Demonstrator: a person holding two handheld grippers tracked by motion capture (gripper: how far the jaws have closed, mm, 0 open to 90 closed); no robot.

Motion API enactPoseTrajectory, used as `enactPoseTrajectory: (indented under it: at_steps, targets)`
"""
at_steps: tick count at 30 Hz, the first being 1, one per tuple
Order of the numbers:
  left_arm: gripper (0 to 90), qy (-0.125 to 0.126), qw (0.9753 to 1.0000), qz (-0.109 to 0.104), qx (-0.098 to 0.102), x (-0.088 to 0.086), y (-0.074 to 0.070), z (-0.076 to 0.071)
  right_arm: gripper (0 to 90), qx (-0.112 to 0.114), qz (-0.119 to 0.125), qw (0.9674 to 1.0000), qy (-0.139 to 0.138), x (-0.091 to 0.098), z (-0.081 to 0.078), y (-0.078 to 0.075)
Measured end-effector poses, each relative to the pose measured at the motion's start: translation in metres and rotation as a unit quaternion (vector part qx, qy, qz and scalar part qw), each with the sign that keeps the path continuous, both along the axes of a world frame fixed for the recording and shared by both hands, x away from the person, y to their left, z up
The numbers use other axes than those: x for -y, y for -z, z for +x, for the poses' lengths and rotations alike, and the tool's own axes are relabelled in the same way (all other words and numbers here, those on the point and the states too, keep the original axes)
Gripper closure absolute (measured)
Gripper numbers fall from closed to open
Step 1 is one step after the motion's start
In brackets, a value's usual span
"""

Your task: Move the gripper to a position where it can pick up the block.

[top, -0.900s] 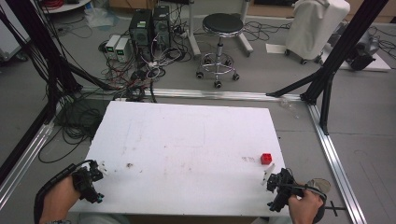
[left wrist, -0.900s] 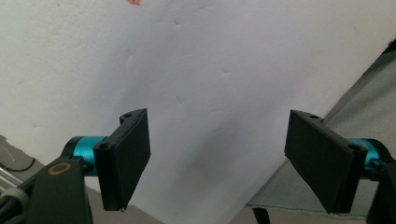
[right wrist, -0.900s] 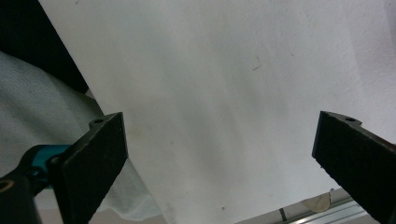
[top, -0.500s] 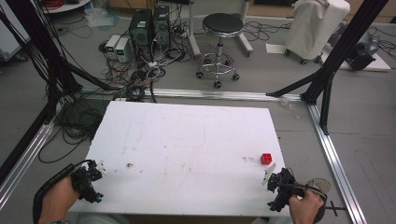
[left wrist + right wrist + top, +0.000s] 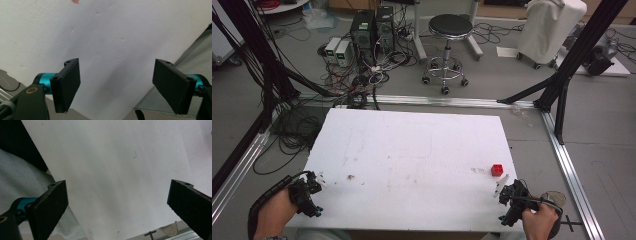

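A small red cube sits on the white table near its right front corner. My right gripper is held just in front of the cube, apart from it, at the table's front right edge. Its jaws stand wide open over bare white board in the right gripper view. My left gripper rests at the table's front left corner. Its jaws are also wide open, with only the table surface between them.
Aluminium rails frame the table on both sides and at the back. Behind it stand a black stool, computer cases and tangled cables on the floor. A brown speck marks the board near the left gripper.
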State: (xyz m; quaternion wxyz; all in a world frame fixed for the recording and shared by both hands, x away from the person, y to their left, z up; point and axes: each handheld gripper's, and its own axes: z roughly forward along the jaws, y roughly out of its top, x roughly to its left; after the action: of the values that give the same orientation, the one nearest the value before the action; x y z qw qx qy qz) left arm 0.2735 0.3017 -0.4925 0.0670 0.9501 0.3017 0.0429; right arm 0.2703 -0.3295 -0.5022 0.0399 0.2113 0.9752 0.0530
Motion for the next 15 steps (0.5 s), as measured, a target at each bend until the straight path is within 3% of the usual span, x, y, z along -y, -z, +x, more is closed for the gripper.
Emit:
enactPoseTrajectory:
  at_steps: [10, 15]
  targets:
    - [22.6, 0.000, 1.0000, -0.003, 0.000, -0.002, -0.001, 0.000, 2.6, 0.018, 0.020, 0.9996, 0.008, 0.010, 0.002, -0.007]
    - [22.6, -0.003, 1.0000, -0.007, 0.001, -0.002, 0.000, 0.000, 2.6, 0.019, 0.028, 0.9994, 0.003, 0.018, 0.011, -0.011]
